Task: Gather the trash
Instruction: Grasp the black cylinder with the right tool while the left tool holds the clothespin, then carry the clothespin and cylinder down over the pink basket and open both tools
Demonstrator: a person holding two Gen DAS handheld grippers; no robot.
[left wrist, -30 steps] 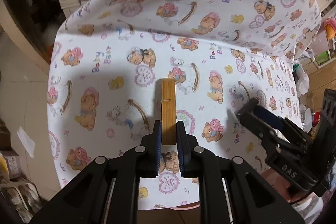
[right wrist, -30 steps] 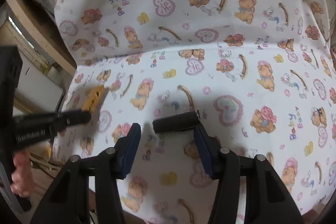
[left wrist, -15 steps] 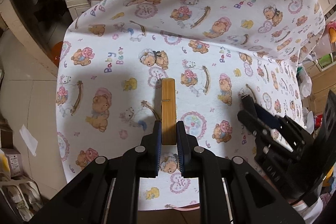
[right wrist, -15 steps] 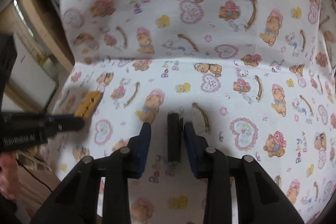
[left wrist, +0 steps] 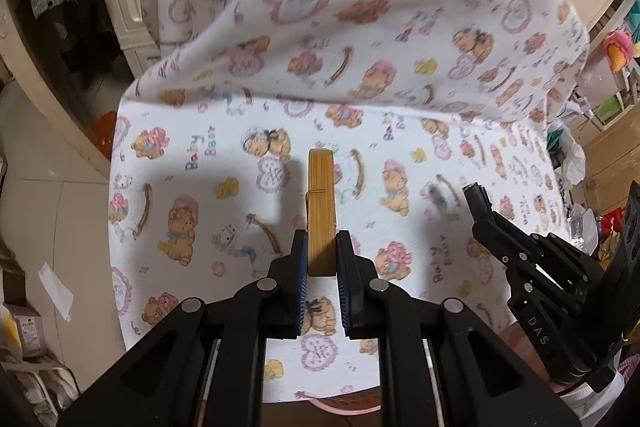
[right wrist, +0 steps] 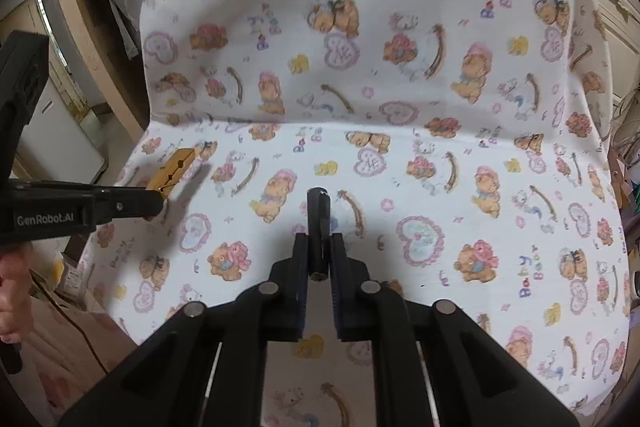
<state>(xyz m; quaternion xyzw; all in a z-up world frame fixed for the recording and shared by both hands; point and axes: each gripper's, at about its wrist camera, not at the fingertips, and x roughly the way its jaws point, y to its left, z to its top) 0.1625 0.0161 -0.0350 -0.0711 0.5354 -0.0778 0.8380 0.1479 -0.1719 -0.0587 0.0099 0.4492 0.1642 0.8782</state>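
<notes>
A teddy-bear print sheet (right wrist: 400,163) drapes a chair seat and back in a cluttered room; we hold two bits of trash above it.

Our left gripper (left wrist: 322,259) is clamped on a wooden clothespin (left wrist: 321,211) pointing to 12 o'clock; our right gripper (right wrist: 319,255) is pinched on a short black cylinder (right wrist: 318,223), also toward 12. Both grips sit near the ends, so a quick swing could lever either piece loose. The seat edge drops off at 9 o'clock to bare floor; there is open room above the seat.
</notes>
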